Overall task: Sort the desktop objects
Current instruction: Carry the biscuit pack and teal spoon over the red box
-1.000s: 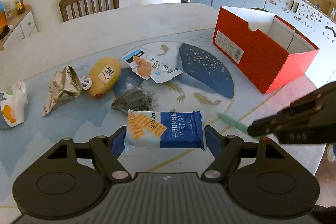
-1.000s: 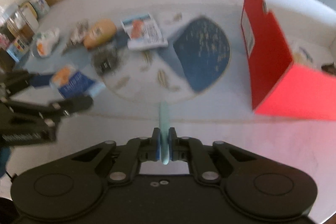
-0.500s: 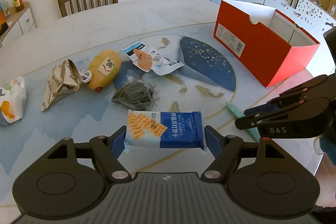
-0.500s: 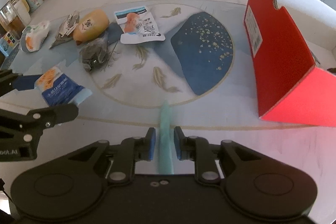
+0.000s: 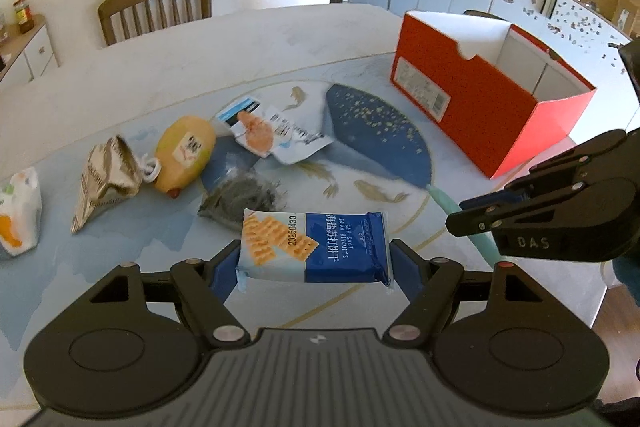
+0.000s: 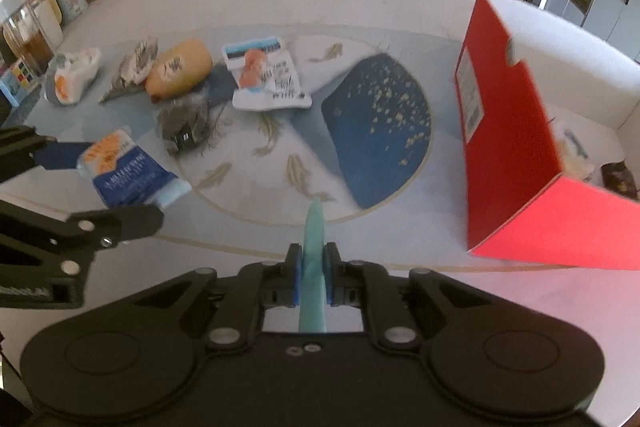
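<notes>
My left gripper is shut on a blue soda-biscuit packet and holds it above the table; the packet also shows in the right wrist view. My right gripper is shut on a thin teal stick, which also shows in the left wrist view. An open red box stands at the table's right side, also in the right wrist view.
On the table lie a yellow bun pack, a white-blue snack pouch, a dark clear bag, a crumpled foil wrapper and a white-orange packet. A wooden chair stands behind.
My right gripper closed on the teal stick and lifted it slightly. My left gripper raised the biscuit packet and drew back a little.
</notes>
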Tool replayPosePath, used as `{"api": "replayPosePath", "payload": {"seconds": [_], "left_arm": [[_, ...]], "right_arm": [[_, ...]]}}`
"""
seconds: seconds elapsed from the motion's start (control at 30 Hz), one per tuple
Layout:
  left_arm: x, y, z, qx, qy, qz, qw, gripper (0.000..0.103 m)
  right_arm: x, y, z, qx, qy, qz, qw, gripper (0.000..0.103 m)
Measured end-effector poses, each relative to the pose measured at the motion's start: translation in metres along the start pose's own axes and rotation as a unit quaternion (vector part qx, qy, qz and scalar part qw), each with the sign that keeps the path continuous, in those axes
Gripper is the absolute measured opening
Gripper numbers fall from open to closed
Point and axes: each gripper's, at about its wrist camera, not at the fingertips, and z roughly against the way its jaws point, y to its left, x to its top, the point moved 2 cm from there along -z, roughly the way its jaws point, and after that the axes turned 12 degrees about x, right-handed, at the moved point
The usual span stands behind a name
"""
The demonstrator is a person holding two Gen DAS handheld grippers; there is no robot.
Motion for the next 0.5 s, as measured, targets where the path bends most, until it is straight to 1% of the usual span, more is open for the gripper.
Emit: {"api": "replayPosePath", "payload": {"seconds": [0.23,0.5], "left_arm": [[0.021,-0.015,0.010,-0.012,-0.018,-0.016,0.9996,0.077],[0.052,-0.037,0.020,-0.026,-0.041,-0.032,0.9983,0.077]], "right_arm": [[0.012,-0.006,0.037,0.005,-0.025,-0.010,1.000,0.010],[0.028,-0.022,0.081,0.003,-0.064,-0.011,0.998,0.010]]}}
